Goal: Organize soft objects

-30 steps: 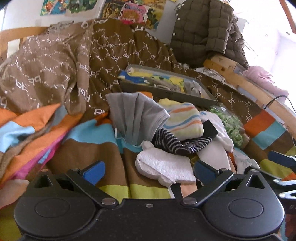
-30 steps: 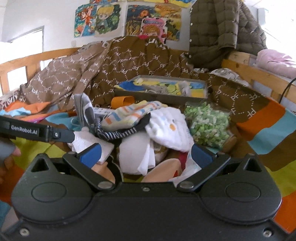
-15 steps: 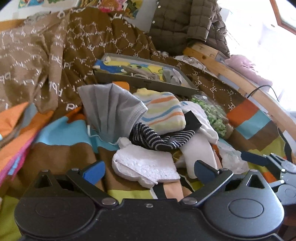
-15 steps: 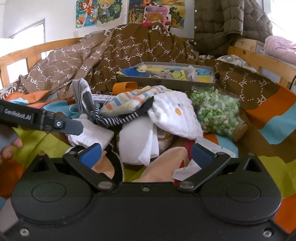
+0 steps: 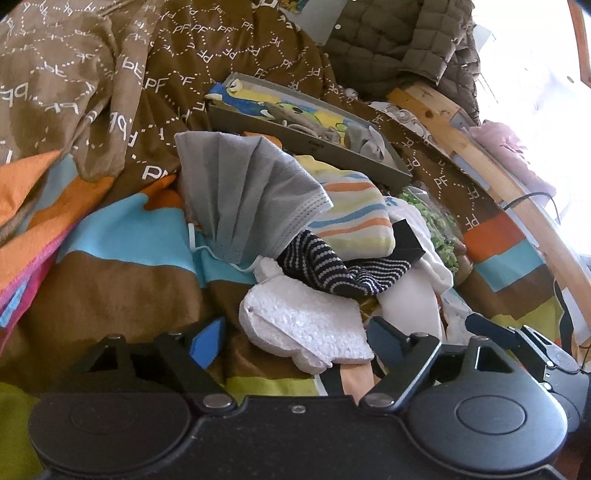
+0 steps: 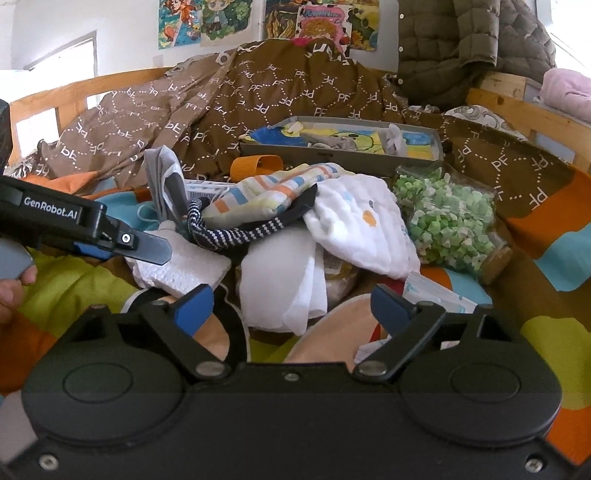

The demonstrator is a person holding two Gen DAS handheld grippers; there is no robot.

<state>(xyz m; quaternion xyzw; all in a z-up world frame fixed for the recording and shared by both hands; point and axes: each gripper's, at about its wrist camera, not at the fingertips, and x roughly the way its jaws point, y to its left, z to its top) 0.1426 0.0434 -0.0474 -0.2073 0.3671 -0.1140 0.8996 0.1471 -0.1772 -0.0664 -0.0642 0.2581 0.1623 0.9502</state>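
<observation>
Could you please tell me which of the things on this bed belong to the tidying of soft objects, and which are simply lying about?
Part of the job:
grey face mask
striped cloth
navy striped sock
white foam piece
grey tray

Lying about:
jar of green bits
quilted jacket
posters

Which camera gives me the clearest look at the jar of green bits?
The right wrist view: the jar lies on its side, nearly whole, cork end included. In the left wrist view only a green sliver of it peeks out behind the white cloth.
</observation>
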